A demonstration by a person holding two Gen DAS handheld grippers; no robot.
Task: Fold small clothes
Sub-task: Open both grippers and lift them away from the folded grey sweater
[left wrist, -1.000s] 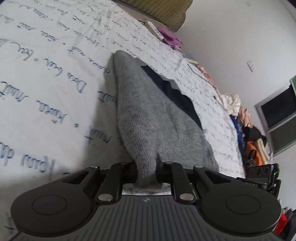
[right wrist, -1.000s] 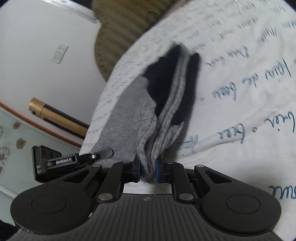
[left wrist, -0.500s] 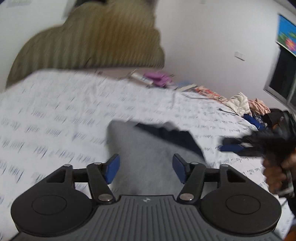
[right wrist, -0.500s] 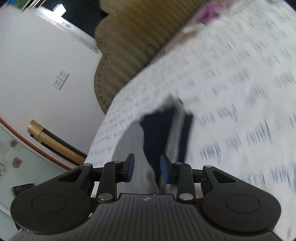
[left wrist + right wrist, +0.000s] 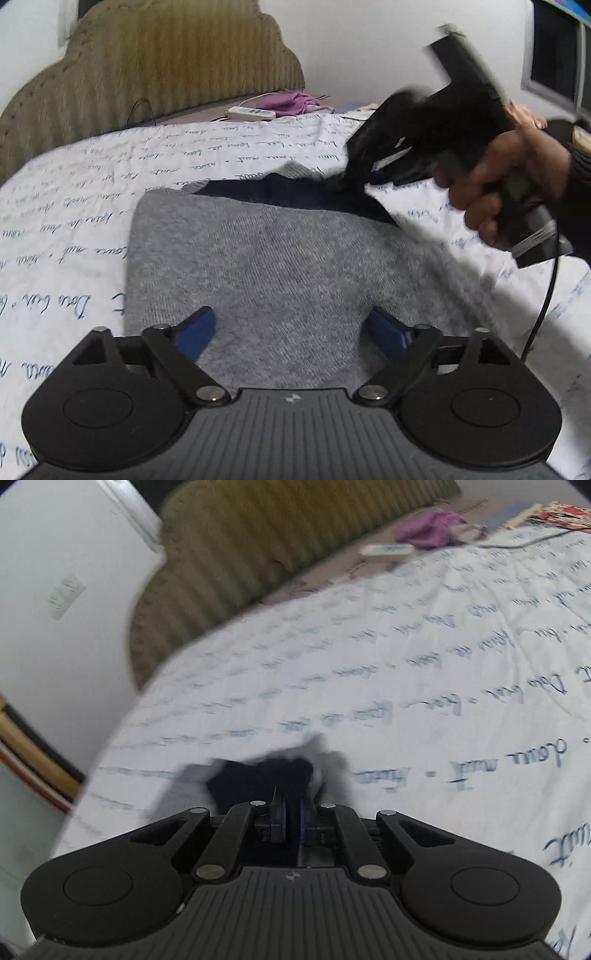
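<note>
Right tool (image 5: pixel 291 821) blurred, jaws just closed together, tips nearly touching; pinch unclear. Left tool (image 5: pixel 291 328) has just spread wide, empty. Grey sock (image 5: pixel 288 266) on bed (image 5: pixel 92 177) ahead; left view alone shows the hand (image 5: pixel 506 181).

Grey garment (image 5: pixel 280 266): soft knit cloth, fuzzy matt, w/ dark navy cloth edge. Bedsheet (image 5: pixel 92 177): thin white cotton-like cloth, matt, blue script print; headboard (image 5: pixel 147 62): ribbed olive upholstery, matt. Left gripper (image 5: pixel 291 332): matt black plastic, ridged body, shiny metal pivot pins, blue rubbery-looking pads.
</note>
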